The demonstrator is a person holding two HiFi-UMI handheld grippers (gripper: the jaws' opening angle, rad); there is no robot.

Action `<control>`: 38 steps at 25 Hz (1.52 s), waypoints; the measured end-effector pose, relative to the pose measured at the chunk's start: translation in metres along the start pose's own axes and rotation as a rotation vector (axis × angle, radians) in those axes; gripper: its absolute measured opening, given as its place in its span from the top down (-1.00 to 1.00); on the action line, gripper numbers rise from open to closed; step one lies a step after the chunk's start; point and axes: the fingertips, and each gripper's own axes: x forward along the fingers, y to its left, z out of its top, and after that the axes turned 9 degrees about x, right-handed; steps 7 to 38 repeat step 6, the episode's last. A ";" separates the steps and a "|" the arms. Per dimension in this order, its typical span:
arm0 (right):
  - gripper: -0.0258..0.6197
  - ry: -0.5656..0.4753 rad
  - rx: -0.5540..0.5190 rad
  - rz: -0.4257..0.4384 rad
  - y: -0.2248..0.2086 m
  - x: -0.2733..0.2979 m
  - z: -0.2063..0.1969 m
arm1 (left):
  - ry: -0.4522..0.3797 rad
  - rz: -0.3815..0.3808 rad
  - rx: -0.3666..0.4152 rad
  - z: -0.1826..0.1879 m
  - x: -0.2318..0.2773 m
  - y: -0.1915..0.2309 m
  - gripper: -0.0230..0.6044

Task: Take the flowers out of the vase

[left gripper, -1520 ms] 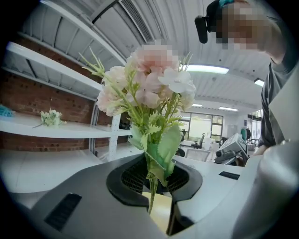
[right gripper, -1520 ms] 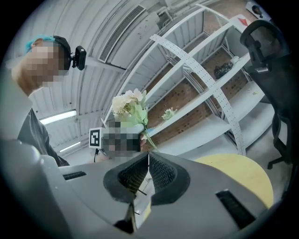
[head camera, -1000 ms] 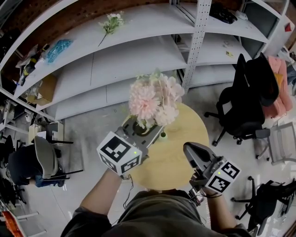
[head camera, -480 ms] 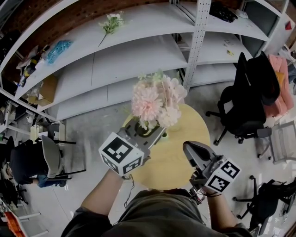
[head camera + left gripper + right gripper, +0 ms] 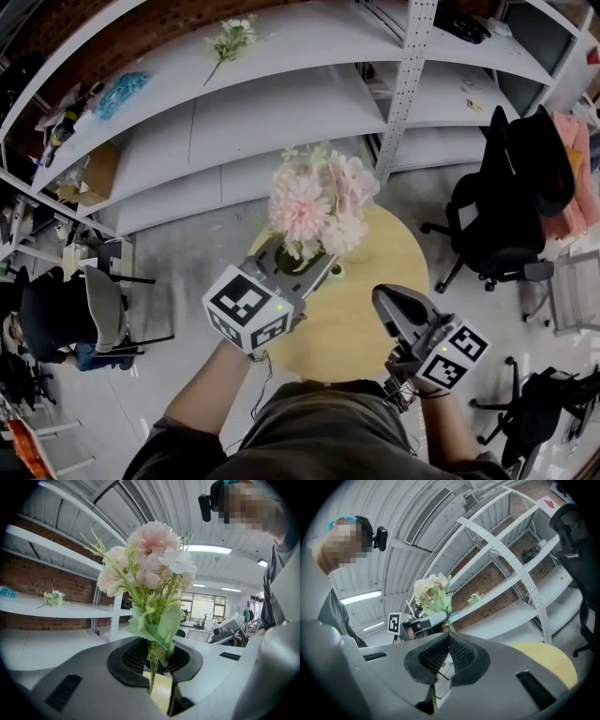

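Over the far left of the round table (image 5: 375,314), the left gripper (image 5: 300,264) is pinching the flowers (image 5: 323,199) low on their stems (image 5: 153,665), jaws narrowed tight onto the green bundle. Since a second ago the pink bouquet is drifting only slightly up and right, gripper with it, so the lift is creeping, not leaping. Beneath the stems only yellow tabletop is showing, so they are looking free already. A small greenish ring (image 5: 336,270) just right of that gripper may be the vase mouth, too small to call. At the near right, the right gripper (image 5: 386,302) is idling, jaws together on nothing, not budging.
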 end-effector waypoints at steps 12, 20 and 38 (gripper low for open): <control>0.87 0.008 0.005 0.006 -0.004 0.005 -0.002 | 0.005 0.006 -0.011 -0.013 0.002 0.006 0.69; 0.87 0.008 0.005 0.006 -0.004 0.005 -0.002 | 0.005 0.006 -0.011 -0.013 0.002 0.006 0.69; 0.87 0.008 0.005 0.006 -0.004 0.005 -0.002 | 0.005 0.006 -0.011 -0.013 0.002 0.006 0.69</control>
